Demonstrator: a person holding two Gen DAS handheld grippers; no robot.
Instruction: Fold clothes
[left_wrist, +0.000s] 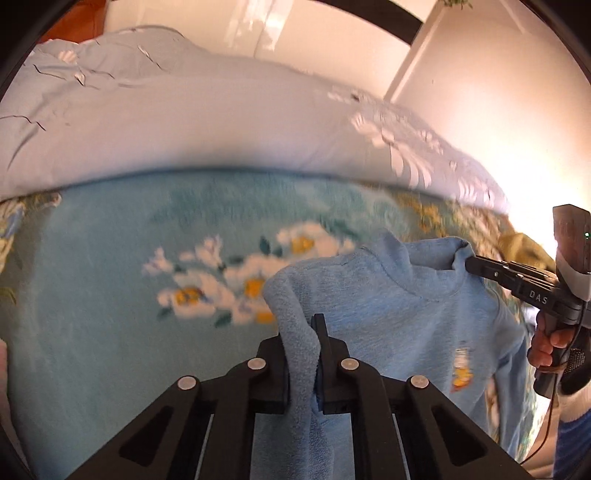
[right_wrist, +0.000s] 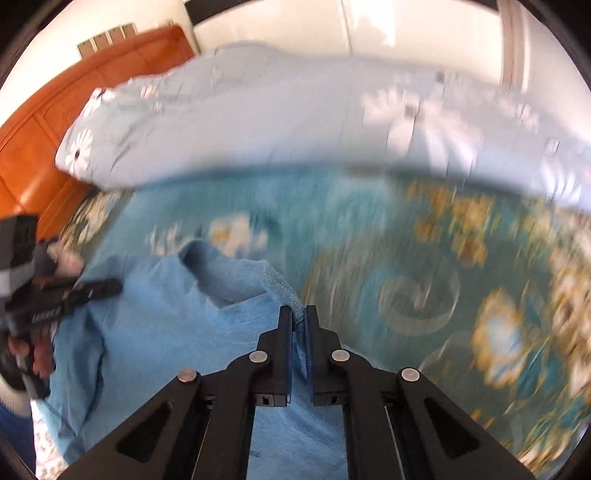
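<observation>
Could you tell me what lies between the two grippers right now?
The blue sweatshirt's collar spans from left gripper to right gripper, best seen in left wrist view.

- Teal floral blanket spreads across the bed, white-and-yellow flowers at its centre in the left wrist view.
- Pale blue quilt with white daisies lies bunched along the blanket's far edge, toward 12 o'clock.
- Orange wooden headboard stands at 10 o'clock in the right wrist view.
- White wall rises behind the bed.
</observation>
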